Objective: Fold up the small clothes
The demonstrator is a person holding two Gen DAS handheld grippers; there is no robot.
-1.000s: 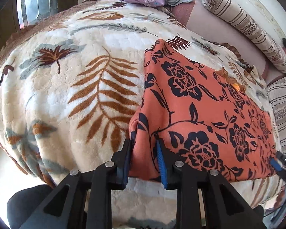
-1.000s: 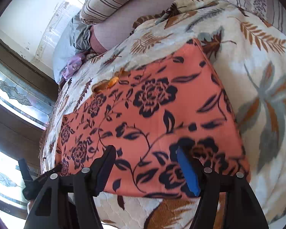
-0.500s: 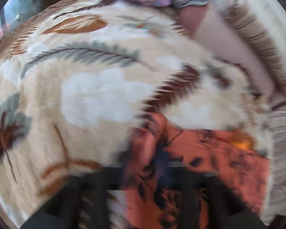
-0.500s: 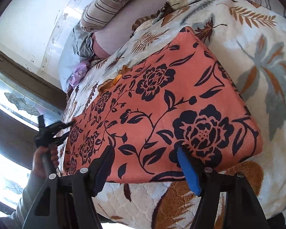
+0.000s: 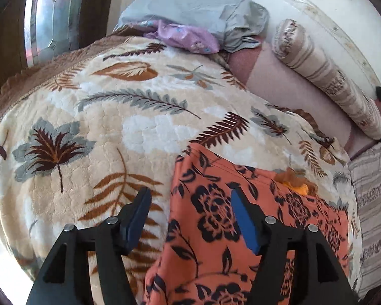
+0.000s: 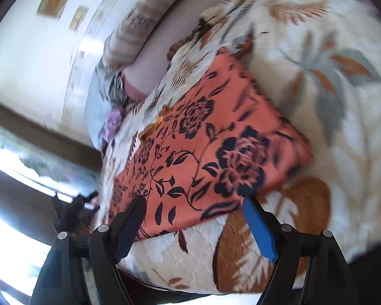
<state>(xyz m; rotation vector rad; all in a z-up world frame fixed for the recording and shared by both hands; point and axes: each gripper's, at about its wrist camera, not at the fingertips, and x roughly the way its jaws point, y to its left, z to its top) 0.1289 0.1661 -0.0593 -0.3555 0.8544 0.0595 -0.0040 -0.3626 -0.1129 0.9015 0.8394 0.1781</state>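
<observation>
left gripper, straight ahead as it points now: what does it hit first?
Most likely the orange floral garment: the open left gripper straddles its left edge, with the leaf-print blanket just beside. Depth is unclear.

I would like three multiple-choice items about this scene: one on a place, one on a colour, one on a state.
1. Where does the garment lie?
A. on the leaf-patterned blanket
B. on the floor
C. on a chair

2. What colour is the garment?
A. green with white dots
B. plain white
C. orange with dark flowers

3. How is the left gripper?
A. shut on the garment
B. open
C. out of view

Answers:
1 A, blanket shows all around it.
2 C, the print is clear in both views.
3 B, its fingers stand wide apart, holding nothing.
</observation>
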